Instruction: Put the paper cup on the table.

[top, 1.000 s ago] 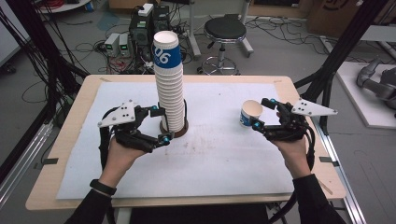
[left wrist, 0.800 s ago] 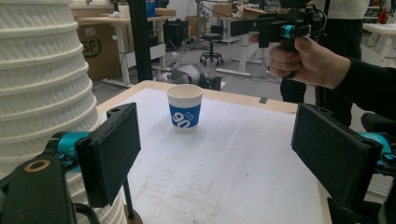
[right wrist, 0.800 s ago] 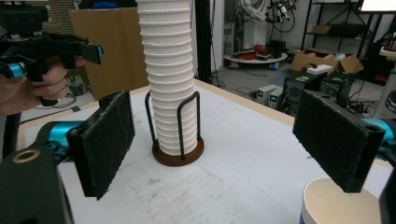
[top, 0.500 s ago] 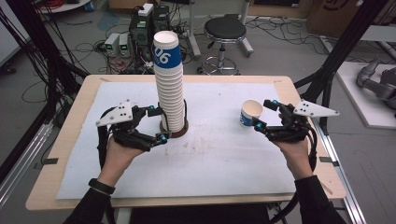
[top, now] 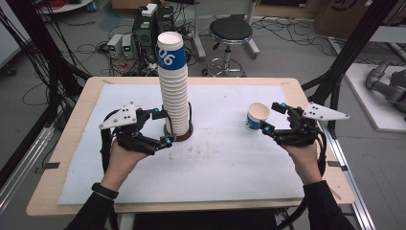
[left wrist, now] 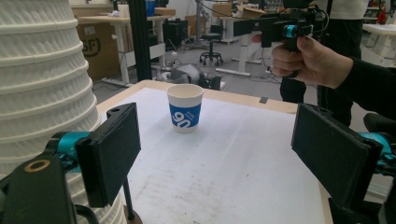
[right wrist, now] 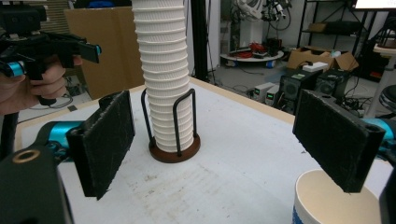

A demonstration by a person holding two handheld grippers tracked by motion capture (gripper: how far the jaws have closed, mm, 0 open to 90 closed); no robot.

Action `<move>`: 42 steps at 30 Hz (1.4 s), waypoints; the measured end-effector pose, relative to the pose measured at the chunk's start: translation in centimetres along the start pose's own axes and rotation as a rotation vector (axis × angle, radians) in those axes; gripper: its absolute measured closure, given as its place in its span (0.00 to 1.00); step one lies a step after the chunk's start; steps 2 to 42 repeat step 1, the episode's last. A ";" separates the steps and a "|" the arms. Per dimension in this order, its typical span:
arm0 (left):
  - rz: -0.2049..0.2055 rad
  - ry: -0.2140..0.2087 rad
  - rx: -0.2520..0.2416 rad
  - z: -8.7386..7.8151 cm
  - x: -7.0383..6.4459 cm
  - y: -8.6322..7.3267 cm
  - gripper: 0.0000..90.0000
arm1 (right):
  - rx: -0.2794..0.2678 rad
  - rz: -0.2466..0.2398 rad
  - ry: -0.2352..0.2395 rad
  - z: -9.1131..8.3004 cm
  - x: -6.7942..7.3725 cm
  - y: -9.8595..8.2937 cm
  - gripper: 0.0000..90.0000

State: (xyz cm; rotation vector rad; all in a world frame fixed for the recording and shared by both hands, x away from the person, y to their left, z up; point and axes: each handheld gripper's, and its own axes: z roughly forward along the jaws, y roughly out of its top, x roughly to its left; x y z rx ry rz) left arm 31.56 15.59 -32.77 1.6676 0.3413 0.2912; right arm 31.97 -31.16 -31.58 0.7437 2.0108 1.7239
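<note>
Stack of cups (top: 174, 86): stands upright in a wire holder (right wrist: 173, 140) near the middle of the table (top: 72, 143); the wire loops and brown base keep the tall column from tipping.
Left claw (top: 163, 127): wide open and empty, just beside the foot of the stack, one jaw almost against the lowest cups. I'd guess it waits there to steady the column.
Loose cup (top: 257, 116): stands upright on the white sheet, well to the right of the stack, mouth up.
Right claw (top: 274, 117): wide open, gripping nothing, just beside the loose cup on the side away from the stack; in the right gripper view one jaw hangs over the cup's rim. It looks lined up for either a grasp or a release.
</note>
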 end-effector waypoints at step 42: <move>-0.001 0.001 0.000 0.0 0.0 0.0 0.17 | -0.002 -0.002 0.000 0.0 -0.1 0.0 0.15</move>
